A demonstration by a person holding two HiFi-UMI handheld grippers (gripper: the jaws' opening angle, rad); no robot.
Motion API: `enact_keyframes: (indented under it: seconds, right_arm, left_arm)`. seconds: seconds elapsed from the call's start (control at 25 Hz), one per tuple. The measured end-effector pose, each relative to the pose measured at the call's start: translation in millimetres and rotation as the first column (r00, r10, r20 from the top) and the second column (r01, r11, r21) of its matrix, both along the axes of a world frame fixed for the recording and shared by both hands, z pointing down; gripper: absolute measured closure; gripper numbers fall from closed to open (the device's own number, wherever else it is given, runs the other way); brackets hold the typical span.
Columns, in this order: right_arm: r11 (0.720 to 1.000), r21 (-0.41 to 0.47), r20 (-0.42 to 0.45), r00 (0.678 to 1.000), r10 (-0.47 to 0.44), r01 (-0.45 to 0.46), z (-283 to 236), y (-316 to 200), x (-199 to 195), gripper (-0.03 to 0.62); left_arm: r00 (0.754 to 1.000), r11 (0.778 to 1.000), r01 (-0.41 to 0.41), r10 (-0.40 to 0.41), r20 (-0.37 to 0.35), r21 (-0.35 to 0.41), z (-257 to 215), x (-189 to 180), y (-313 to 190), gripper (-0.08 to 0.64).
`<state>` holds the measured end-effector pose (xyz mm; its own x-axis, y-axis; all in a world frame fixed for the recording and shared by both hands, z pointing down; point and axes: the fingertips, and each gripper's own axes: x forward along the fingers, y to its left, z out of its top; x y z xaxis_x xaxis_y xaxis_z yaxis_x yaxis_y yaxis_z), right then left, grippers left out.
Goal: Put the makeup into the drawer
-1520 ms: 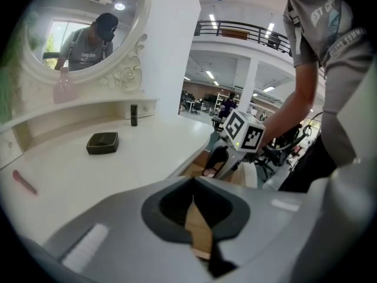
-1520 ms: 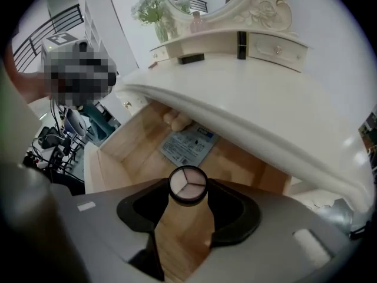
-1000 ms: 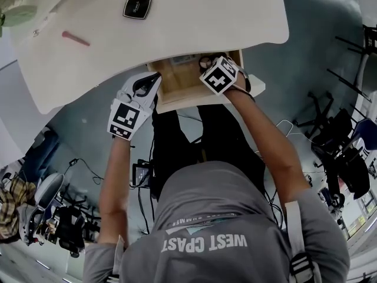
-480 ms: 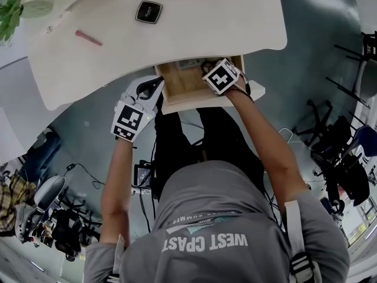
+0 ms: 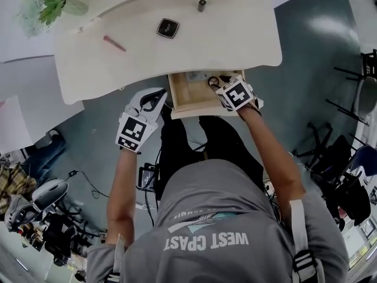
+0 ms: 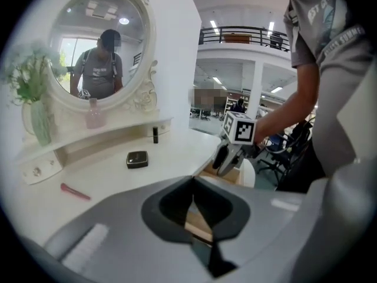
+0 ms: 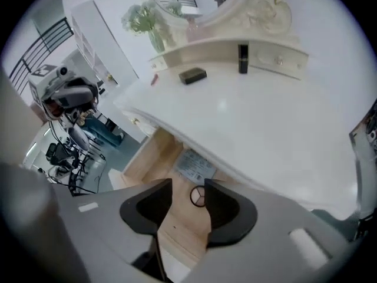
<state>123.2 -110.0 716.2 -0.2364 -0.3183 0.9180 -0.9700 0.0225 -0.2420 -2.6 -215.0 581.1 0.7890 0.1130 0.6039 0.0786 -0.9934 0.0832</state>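
The wooden drawer (image 5: pixel 185 93) stands pulled out under the white vanity table (image 5: pixel 235 34). A round compact (image 7: pixel 198 197) lies on its floor beside a paper label (image 7: pixel 194 167). My right gripper (image 5: pixel 219 84) hovers over the drawer, jaws apart and closing, with nothing between them (image 7: pixel 187 184). My left gripper (image 5: pixel 156 96) hangs left of the drawer, shut and empty (image 6: pixel 193 184). On the tabletop lie a black square compact (image 5: pixel 168 28), a pink stick (image 5: pixel 113 43) and a dark lipstick tube (image 5: pixel 201 5).
An oval mirror (image 6: pixel 100 46), a vase of flowers (image 5: pixel 53 2) and a pink bottle (image 6: pixel 94 114) stand on the raised back shelf. My legs are under the drawer's front. Office chairs (image 5: pixel 336 152) and cables crowd the floor around.
Both grippers have lifted. The right one has come up off the drawer floor, leaving the round compact there. The head view now takes in more of the tabletop.
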Motion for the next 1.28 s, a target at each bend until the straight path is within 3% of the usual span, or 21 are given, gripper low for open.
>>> enact_keyframes:
  seconds: [0.08, 0.16, 0.24, 0.4, 0.56, 0.72, 0.84, 1.04, 1.28]
  right_arm:
    - [0.996, 0.087, 0.011, 1.0, 0.013, -0.014, -32.6, -12.7, 0.8, 0.469]
    - [0.98, 0.196, 0.018, 1.0, 0.017, -0.02, -70.7, -27.4, 0.3, 0.578]
    - [0.949, 0.315, 0.017, 1.0, 0.001, -0.006, -113.2, -43.6, -2.3, 0.592]
    - [0.851, 0.521, -0.032, 0.998, -0.051, 0.06, -202.5, -72.9, -10.2, 0.592]
    - [0.731, 0.672, -0.105, 0.992, -0.064, 0.118, -296.4, -92.4, -15.6, 0.592]
    - [0.628, 0.76, -0.155, 0.985, -0.077, 0.169, -369.3, -99.2, -21.0, 0.594]
    - [0.575, 0.795, -0.172, 0.981, -0.093, 0.194, -404.3, -96.2, -26.8, 0.594]
    - [0.529, 0.819, -0.182, 0.975, -0.123, 0.22, -441.4, -89.3, -40.5, 0.594]
    - [0.54, 0.807, -0.185, 0.971, -0.152, 0.238, -488.8, -81.5, -49.0, 0.594]
  left_arm:
    - [1.0, 0.999, 0.024, -0.023, -0.018, 0.023, -19.0, -5.2, -2.0, 0.557]
    - [0.998, 0.998, 0.051, -0.049, -0.037, 0.044, -38.6, -11.1, -1.9, 0.558]
    - [0.995, 0.994, 0.081, -0.077, -0.06, 0.067, -59.6, -17.7, -0.7, 0.557]
    - [0.987, 0.982, 0.137, -0.124, -0.107, 0.129, -104.6, -34.6, 0.2, 0.557]
    - [0.975, 0.964, 0.181, -0.149, -0.167, 0.196, -158.3, -50.8, -5.3, 0.557]
    - [0.946, 0.936, 0.269, -0.213, -0.246, 0.225, -207.9, -63.2, -11.8, 0.557]
    - [0.92, 0.912, 0.334, -0.261, -0.292, 0.238, -235.9, -73.9, -12.1, 0.557]
    - [0.89, 0.875, 0.407, -0.314, -0.331, 0.263, -271.3, -95.4, -8.1, 0.557]
    - [0.877, 0.864, 0.437, -0.349, -0.331, 0.249, -315.2, -106.7, -4.9, 0.558]
